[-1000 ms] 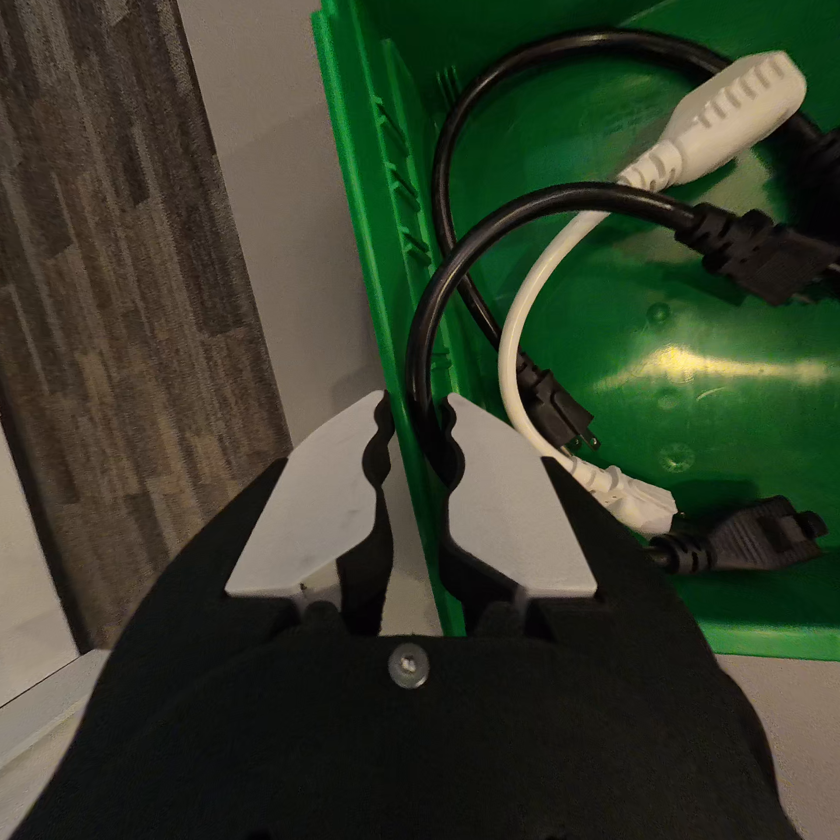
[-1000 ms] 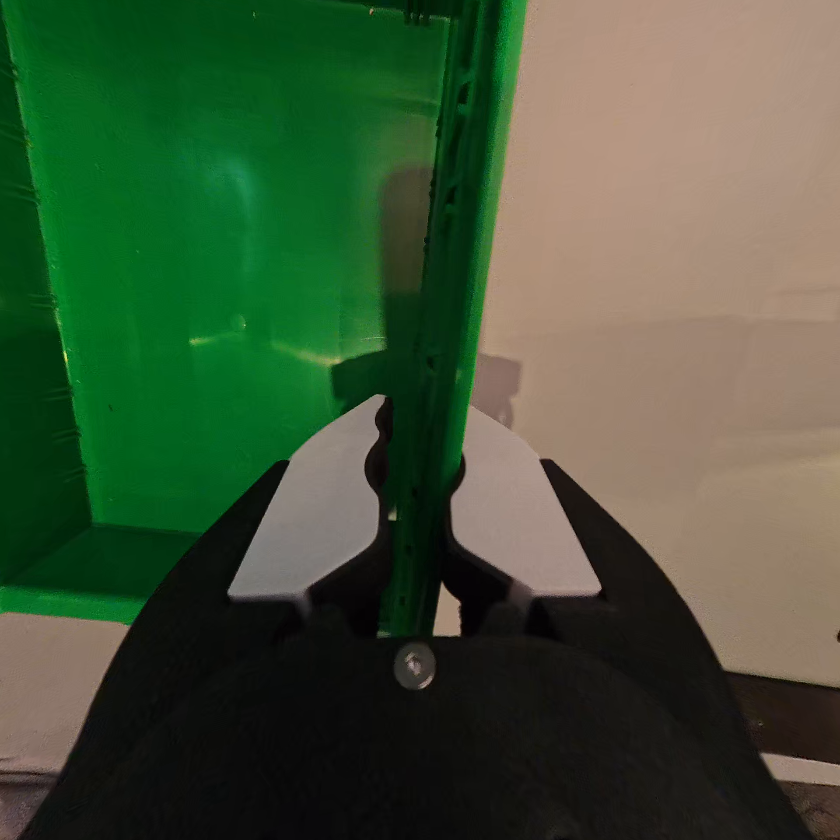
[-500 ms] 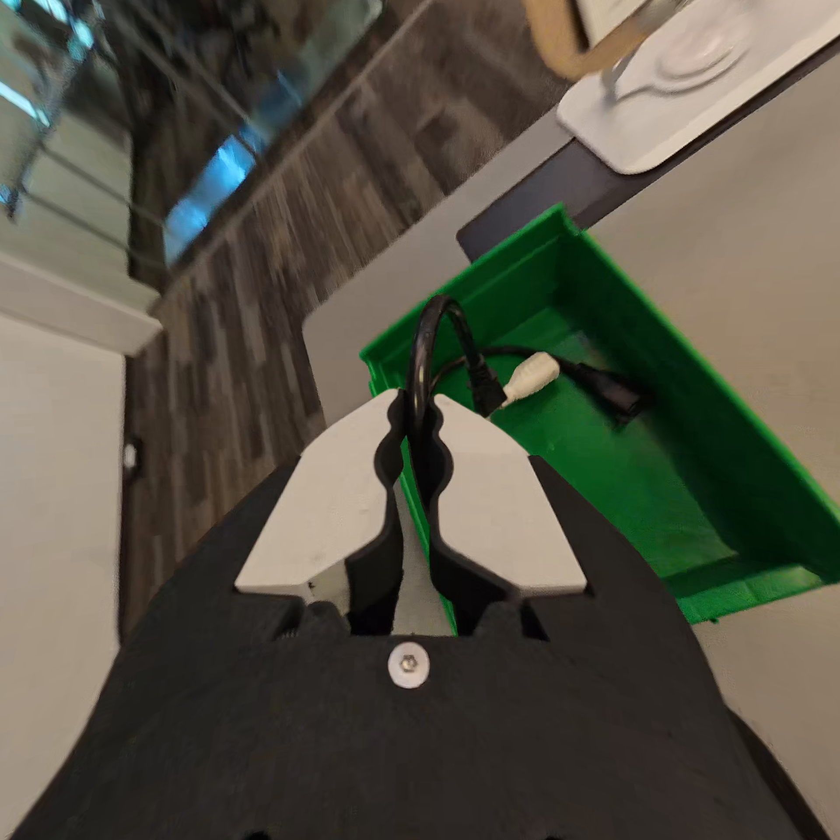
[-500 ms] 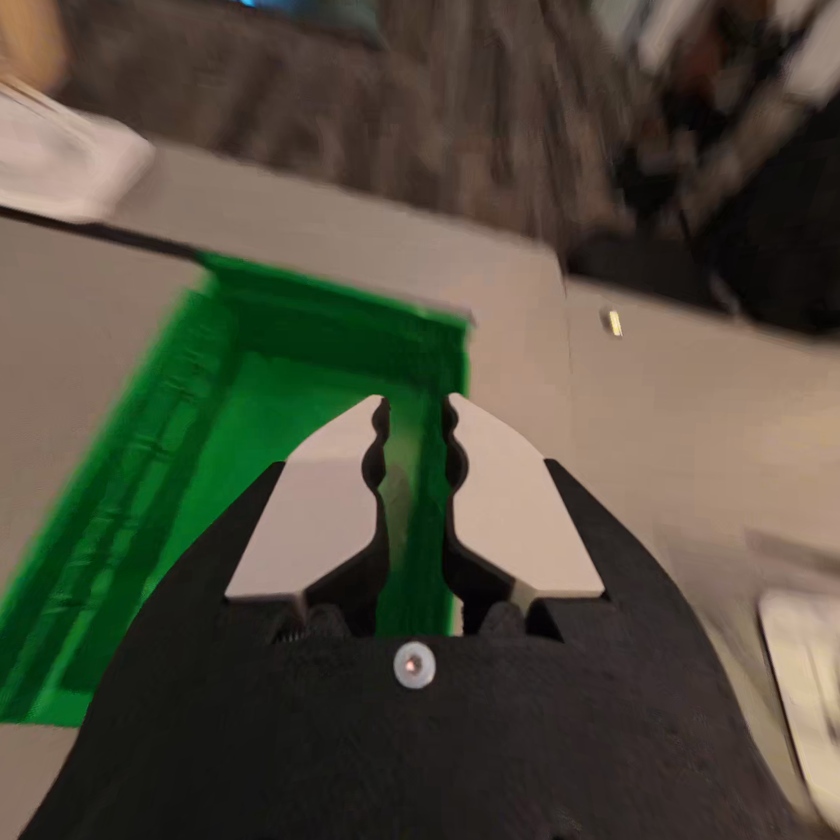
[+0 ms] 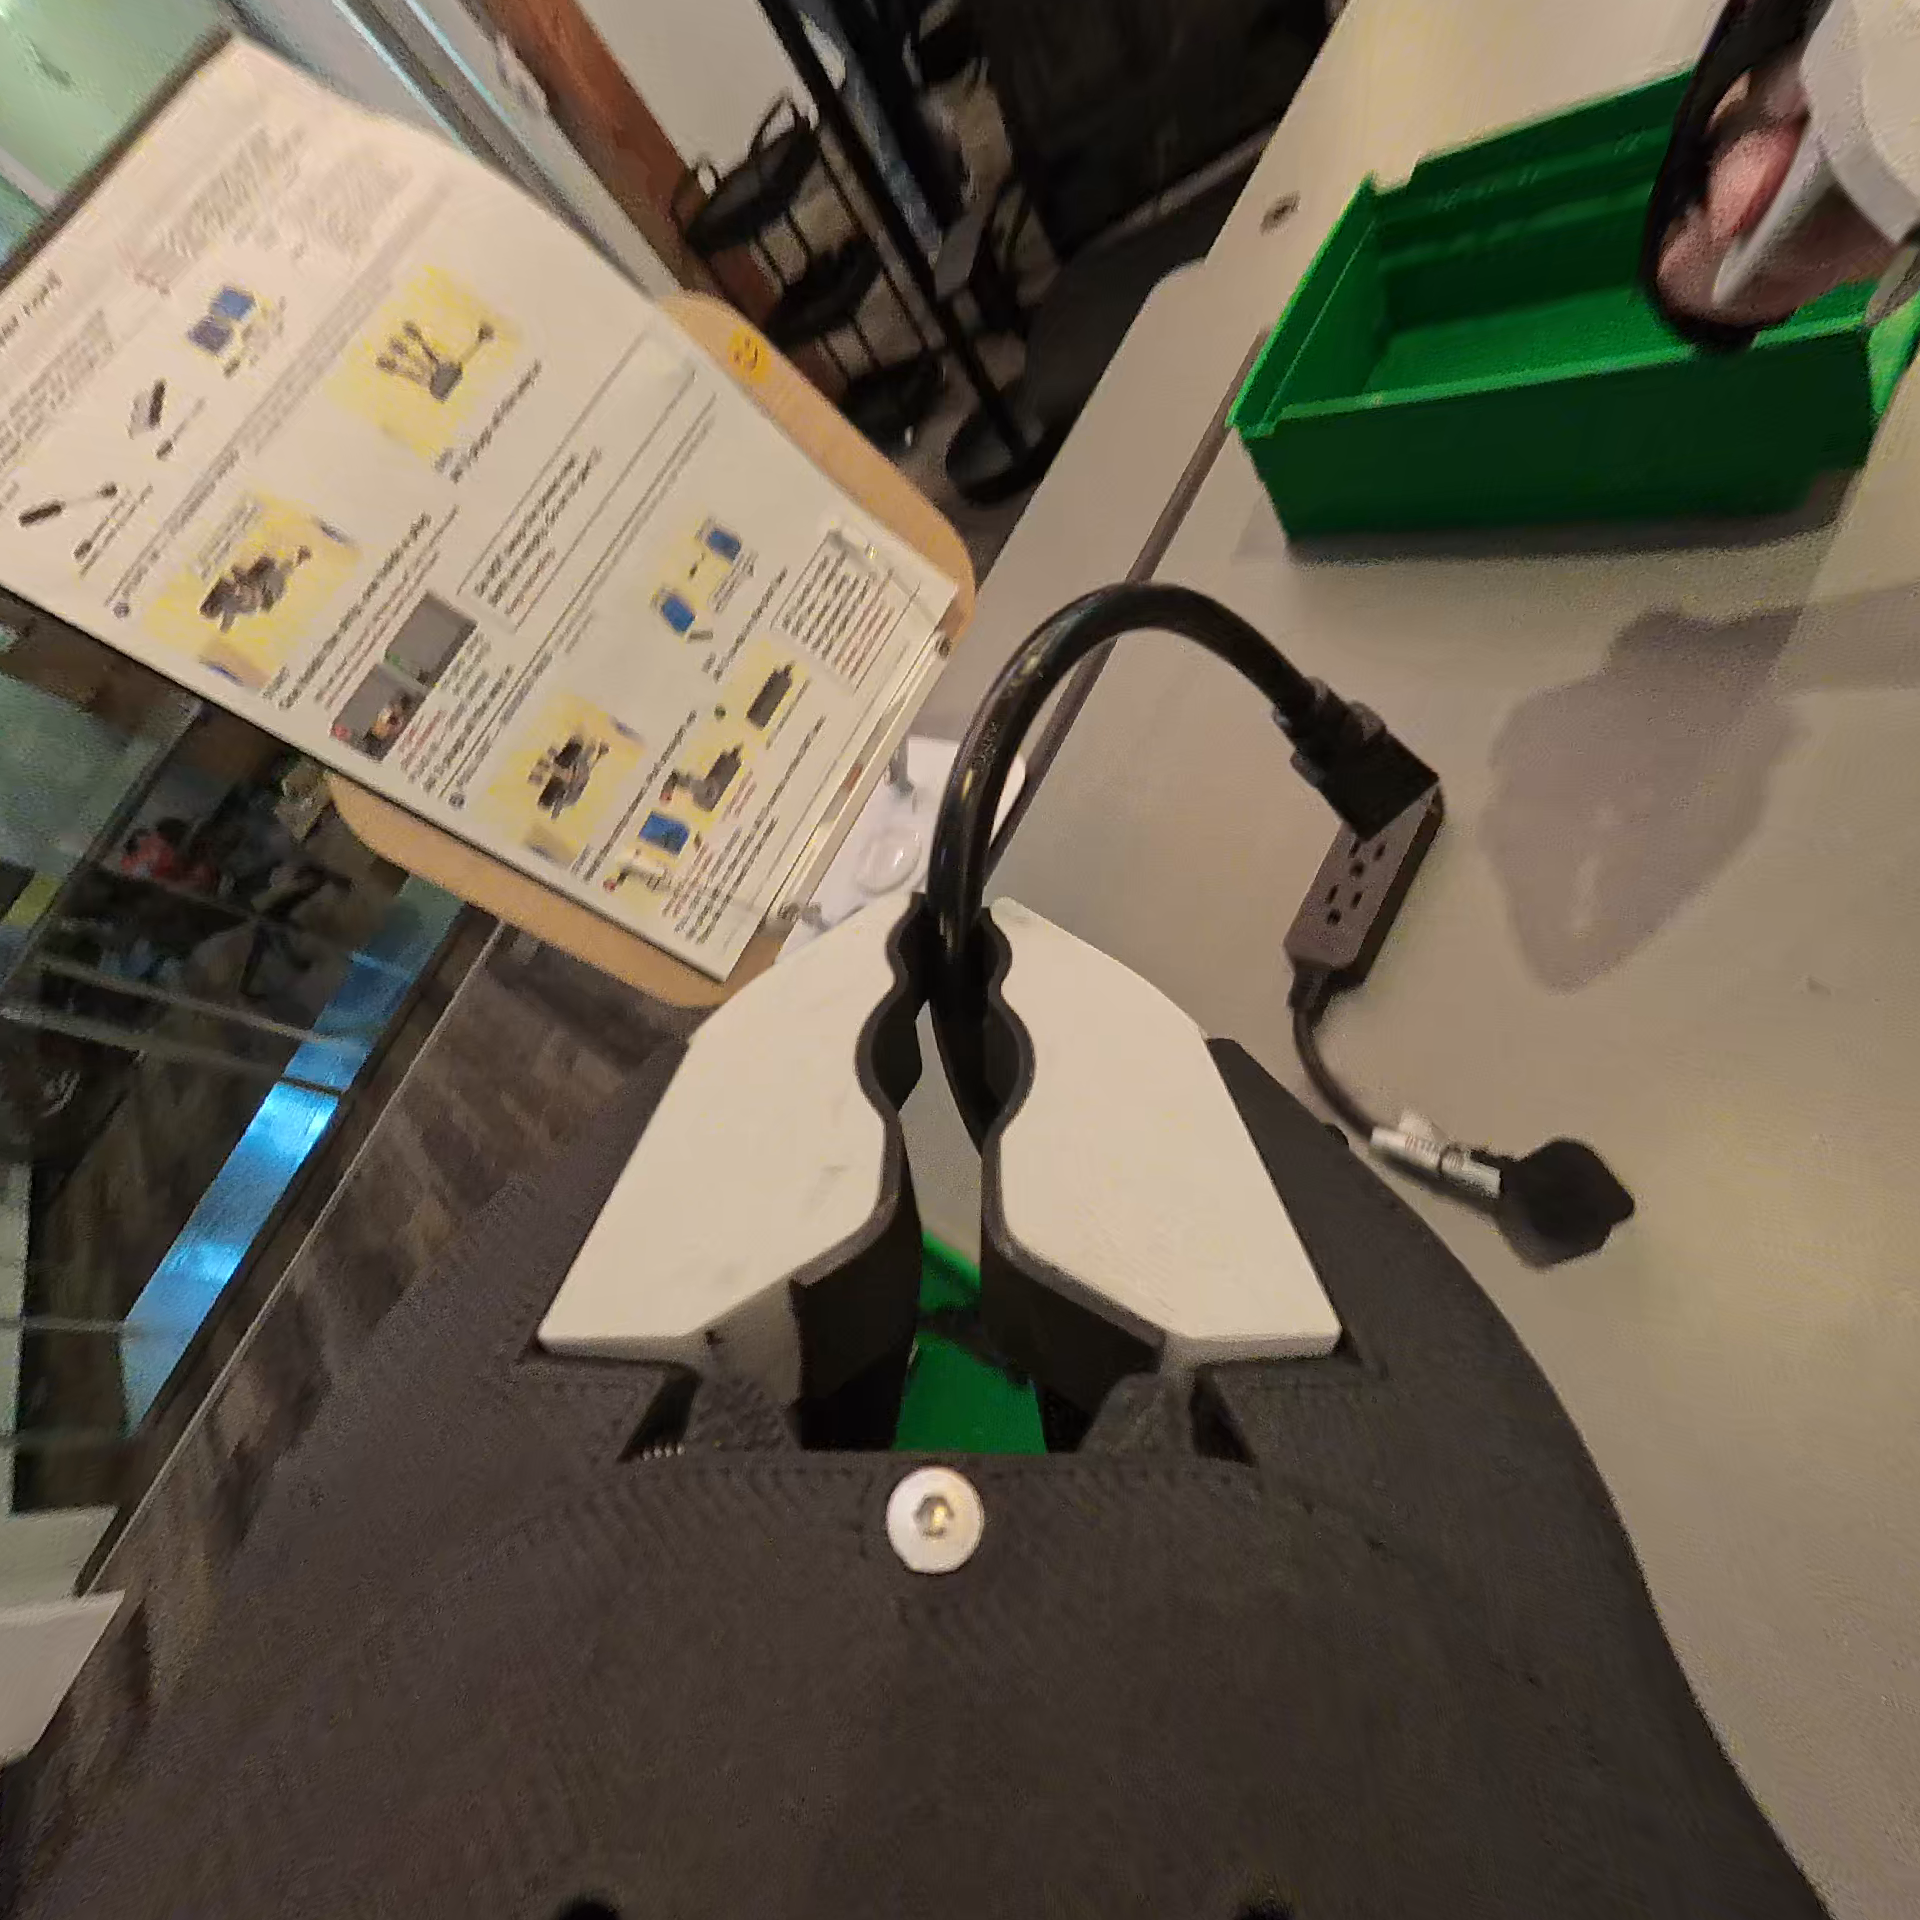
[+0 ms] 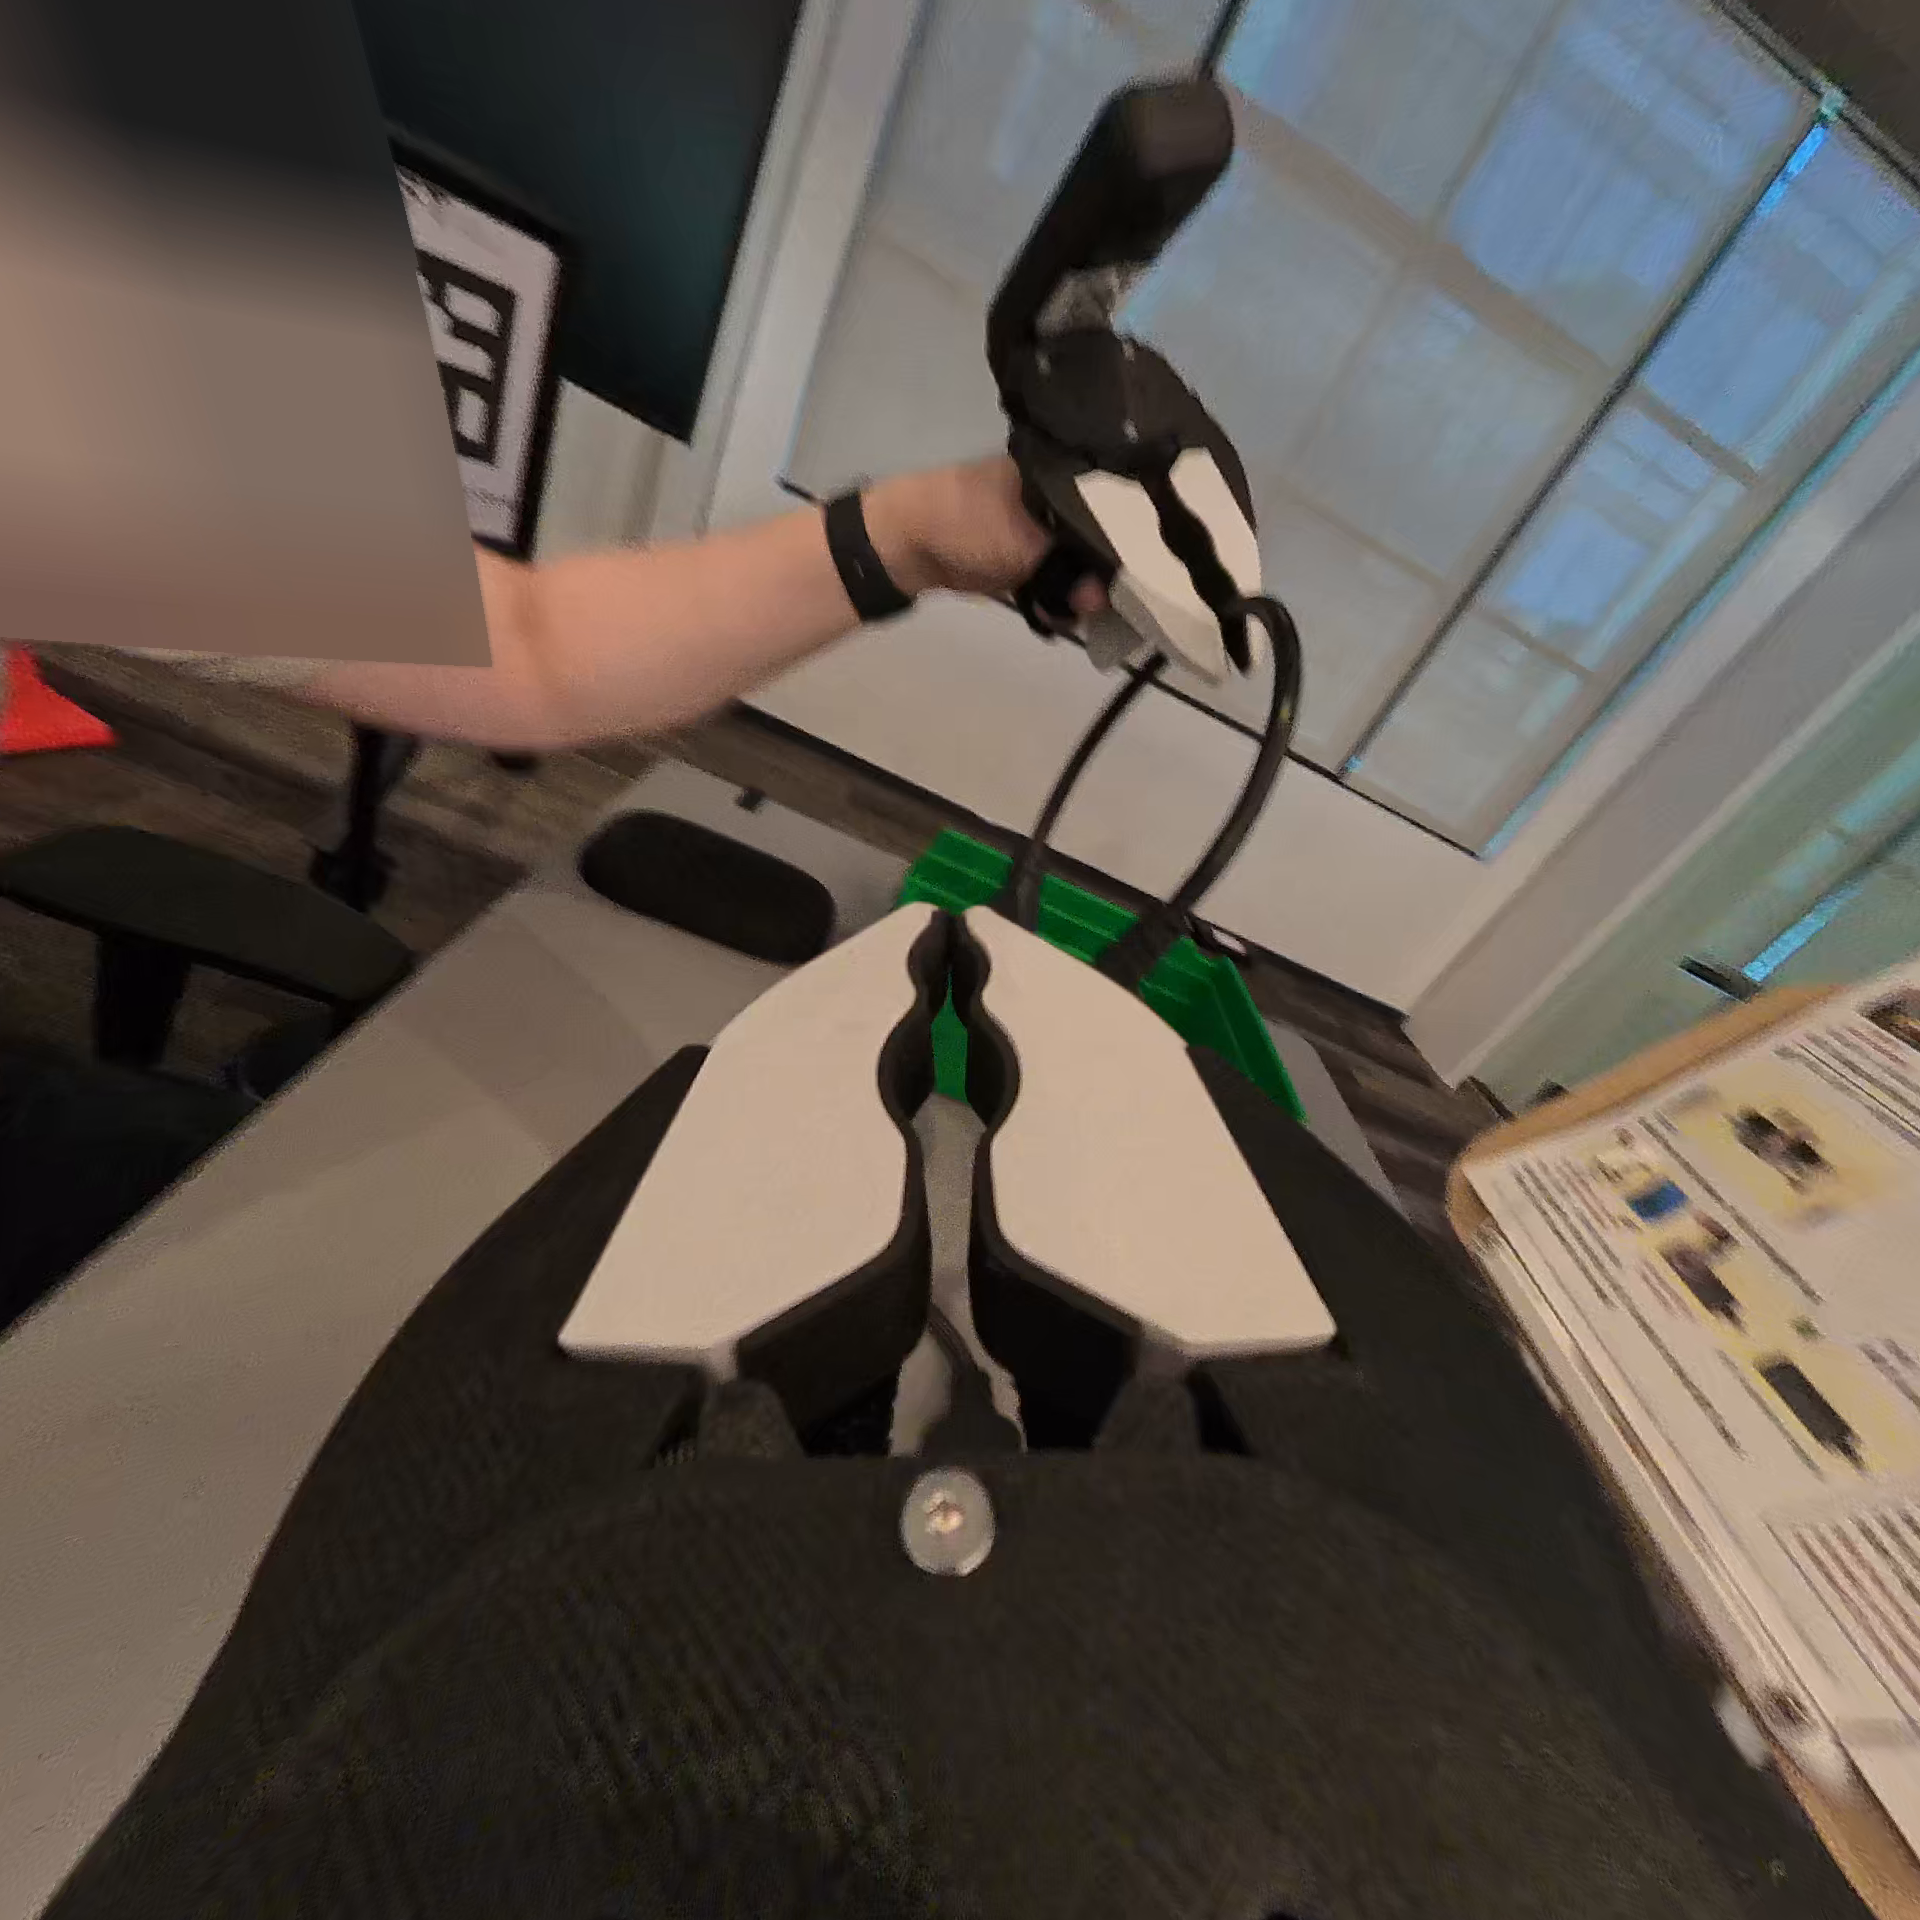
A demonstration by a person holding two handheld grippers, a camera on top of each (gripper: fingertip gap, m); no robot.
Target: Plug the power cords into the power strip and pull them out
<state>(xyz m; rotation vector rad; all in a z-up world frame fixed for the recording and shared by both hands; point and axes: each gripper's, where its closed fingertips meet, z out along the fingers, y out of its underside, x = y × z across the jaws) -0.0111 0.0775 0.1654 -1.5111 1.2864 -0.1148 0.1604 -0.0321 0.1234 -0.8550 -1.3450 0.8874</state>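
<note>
Since a second ago: your left gripper (image 5: 951, 935) has lifted the black cord (image 5: 1049, 665) out of the green bin (image 6: 1195, 966), and your right gripper (image 6: 951, 935) has let go of the bin wall.

- Left fingers: clamped on the cord's loop. Its plug (image 5: 1361, 769) hangs just over the far end of the power strip (image 5: 1361, 883); whether they touch, you cannot tell.
- Right fingers: nearly together, holding nothing.
- Power strip: flat on the desk (image 5: 1662, 1039), its own lead and plug (image 5: 1558, 1200) beside it.
- Second green bin (image 5: 1538, 395): farther back on the desk.
- Step, as judged: first plug-in. You grip cord, not plug, so steering the prongs will likely need the right gripper.
- Writing: an instruction sheet (image 5: 468, 499) on a board carries text and pictures, too blurred to read; no brand visible.
</note>
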